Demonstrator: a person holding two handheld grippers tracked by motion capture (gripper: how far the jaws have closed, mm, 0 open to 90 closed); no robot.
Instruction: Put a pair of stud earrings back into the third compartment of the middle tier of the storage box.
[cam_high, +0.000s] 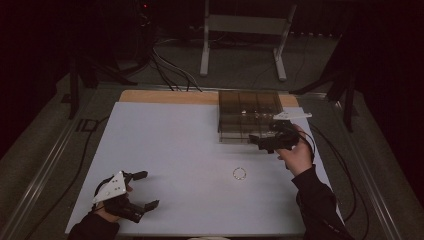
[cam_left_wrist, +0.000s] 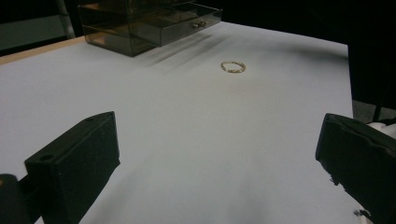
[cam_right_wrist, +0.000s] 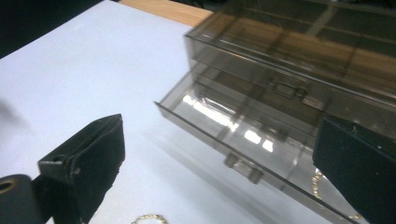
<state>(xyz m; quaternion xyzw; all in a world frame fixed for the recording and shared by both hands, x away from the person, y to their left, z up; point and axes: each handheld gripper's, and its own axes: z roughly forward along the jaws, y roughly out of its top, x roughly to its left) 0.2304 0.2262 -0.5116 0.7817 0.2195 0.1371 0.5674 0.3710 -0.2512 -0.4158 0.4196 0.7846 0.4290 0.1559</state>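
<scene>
I hold my left gripper (cam_high: 148, 189) low over the white sheet (cam_high: 170, 145) at about 8 o'clock on the table, jaws spread wide with nothing between them. In the left gripper view the two black jaws stand far apart at the bottom corners, bare sheet between them, and a small gold ring (cam_left_wrist: 233, 66) lies ahead at roughly 1 o'clock, flat on the sheet. From above, the ring (cam_high: 239, 173) sits right of the table's centre, at about 4 o'clock, well apart from my left gripper and nearer my right hand (cam_high: 298, 154).

My right gripper (cam_high: 260, 142) is up at about 2 o'clock, just at the front of the smoky clear drawer box (cam_high: 248, 112) that stands at the sheet's far edge. Its jaws are also spread and hold nothing. In the right gripper view the bottom drawer (cam_right_wrist: 243, 140) is pulled out toward me, its little handle (cam_right_wrist: 242, 167) facing me between my jaws; the drawer above it is pushed in. A gold chain-like piece (cam_right_wrist: 317, 184) shows inside the open drawer beside my right-side jaw, partly hidden. The ring's edge (cam_right_wrist: 149, 218) peeks in at 6 o'clock.
</scene>
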